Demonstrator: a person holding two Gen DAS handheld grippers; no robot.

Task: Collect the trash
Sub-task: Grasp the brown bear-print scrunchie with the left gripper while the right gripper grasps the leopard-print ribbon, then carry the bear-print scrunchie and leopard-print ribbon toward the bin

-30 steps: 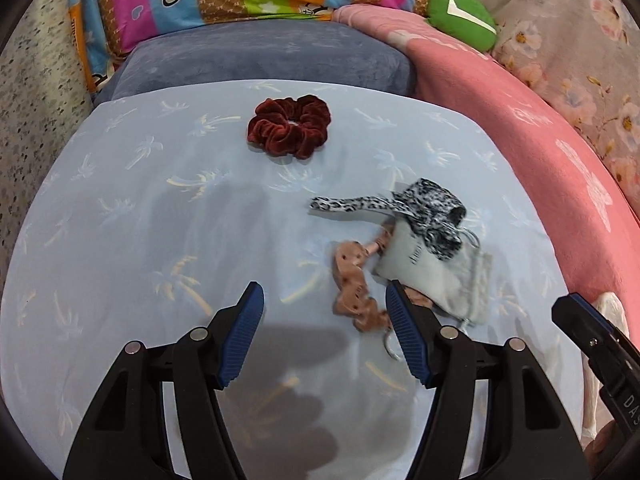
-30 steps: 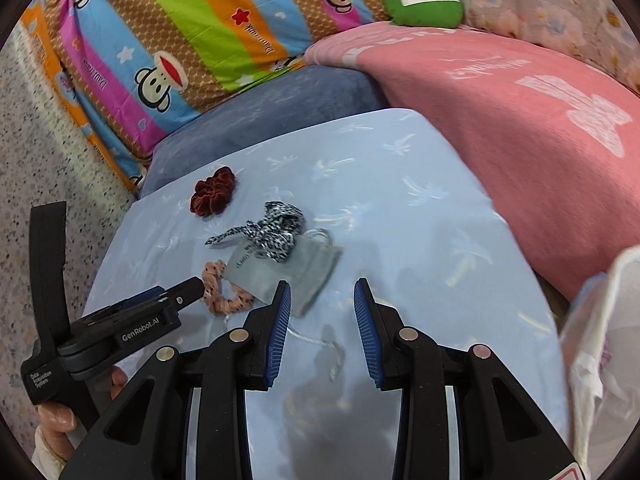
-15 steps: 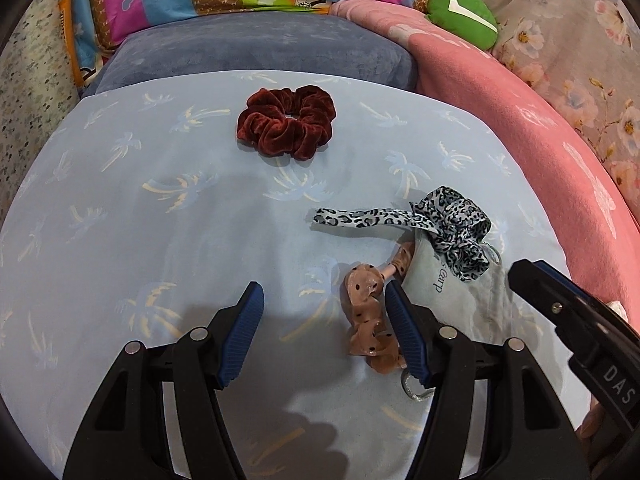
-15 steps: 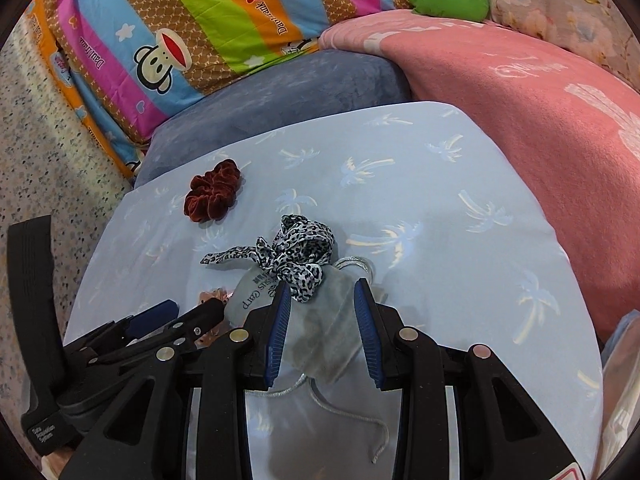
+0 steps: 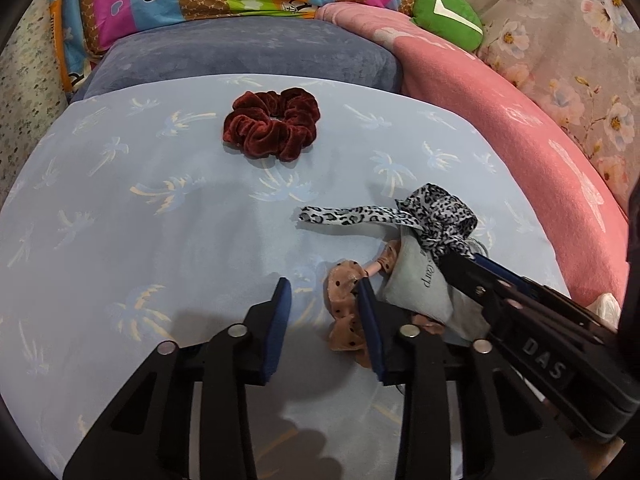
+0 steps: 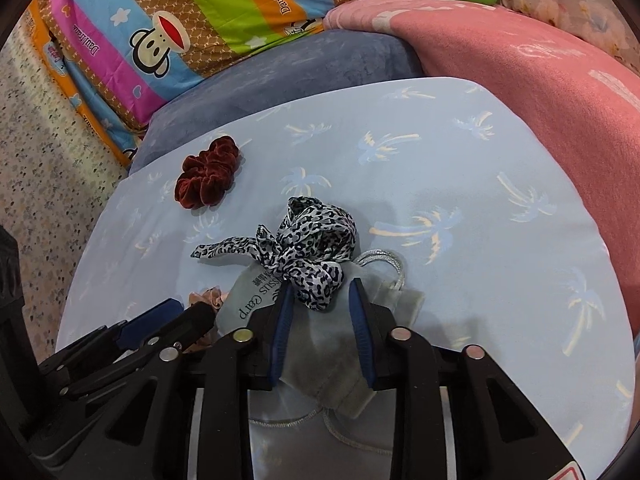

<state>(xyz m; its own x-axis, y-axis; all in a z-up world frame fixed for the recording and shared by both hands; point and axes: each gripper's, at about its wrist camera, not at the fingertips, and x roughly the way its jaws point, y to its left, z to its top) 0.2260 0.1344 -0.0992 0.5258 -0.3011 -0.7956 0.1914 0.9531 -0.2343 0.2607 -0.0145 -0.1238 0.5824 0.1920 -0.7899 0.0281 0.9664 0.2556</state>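
Cushion (image 6: 460, 184) with light blue palm-print cover fills both views; striped monkey pillow (image 6: 192, 20) at 11 o'clock and pink blanket (image 6: 540, 80) at 2 o'clock are both cut off by the fisheye rim. Grey drawstring pouch (image 6: 320, 344) lies at centre of right view, lower part hidden under right gripper (image 6: 322, 296); that gripper's jaws are parted, straddling the pouch, fingers (image 6: 362, 332) over the fabric, actual contact unclear. Leopard-print scarf (image 6: 308, 244) bunched on the pouch's top edge, tail reaching to 9 o'clock. Dark red velvet scrunchie (image 5: 272, 122) sits well apart at 12 o'clock in left view. Left gripper (image 5: 324, 292) jaws released, holding nothing; tan dotted scrunchie (image 5: 346, 312) touches its right finger and is partly hidden behind it. Pouch lettering only partly legible. White bag (image 5: 608, 306) barely visible at 3 o'clock
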